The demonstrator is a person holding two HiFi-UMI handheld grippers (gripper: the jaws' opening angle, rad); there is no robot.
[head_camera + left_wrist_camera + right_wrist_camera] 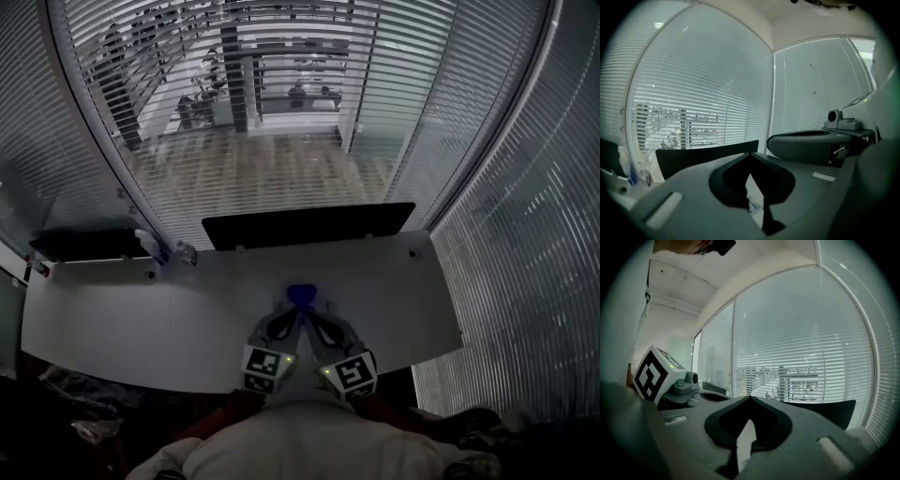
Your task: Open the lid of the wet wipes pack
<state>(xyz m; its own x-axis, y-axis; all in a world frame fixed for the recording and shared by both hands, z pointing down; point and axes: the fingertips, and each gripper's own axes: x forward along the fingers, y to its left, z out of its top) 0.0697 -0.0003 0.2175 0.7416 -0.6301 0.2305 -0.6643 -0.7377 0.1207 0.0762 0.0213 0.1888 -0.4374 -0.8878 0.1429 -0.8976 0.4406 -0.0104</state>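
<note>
The wet wipes pack (300, 295) shows as a small blue shape above the white table (141, 319), right at the tips of both grippers. My left gripper (293, 314) and right gripper (309, 314) point away from me, side by side, converging on it. In the left gripper view the jaws (750, 153) meet at their tips, with a white printed piece of the pack (754, 199) behind them. The right gripper (750, 398) is shut the same way over a white strip of pack (745, 441). The pinched part is hidden.
A black panel (309, 225) stands along the table's far edge before windows with blinds. A dark tray (84, 244) and small bottles (155, 246) sit at the back left. The other gripper's marker cube (651, 373) is close beside the right one.
</note>
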